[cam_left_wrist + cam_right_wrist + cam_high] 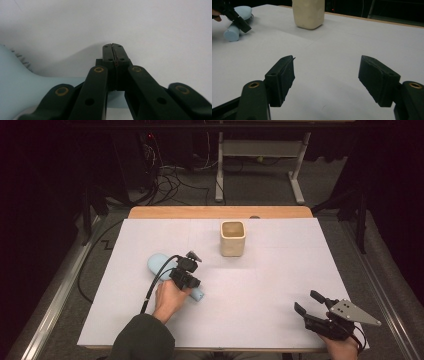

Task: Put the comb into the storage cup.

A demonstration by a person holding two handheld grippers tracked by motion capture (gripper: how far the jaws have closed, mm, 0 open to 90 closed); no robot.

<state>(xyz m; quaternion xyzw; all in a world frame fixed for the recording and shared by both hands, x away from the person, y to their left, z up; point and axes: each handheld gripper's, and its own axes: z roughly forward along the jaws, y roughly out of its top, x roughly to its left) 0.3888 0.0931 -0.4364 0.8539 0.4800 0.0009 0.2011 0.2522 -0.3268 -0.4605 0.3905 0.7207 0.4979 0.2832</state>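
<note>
My left gripper [192, 281], jaws shut empty over the brush [162, 266], could shove it aside; right gripper [309, 306] idles half-open, empty.

Pale blue hairbrush [161, 265] lying flat

Its handle passes just under the closed left hand-held gripper [194, 256]; the bristled head lies beyond, to its left.

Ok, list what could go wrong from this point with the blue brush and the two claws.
1. The left claw is shut above the blue hairbrush's handle, not around it; going for a grasp without opening could shove or roll the brush.
2. The brush lies bristle-side toward the white table cover, so a pinch on the round handle may slip.
3. The beige cup stands beyond; a swing could tip it.
</note>
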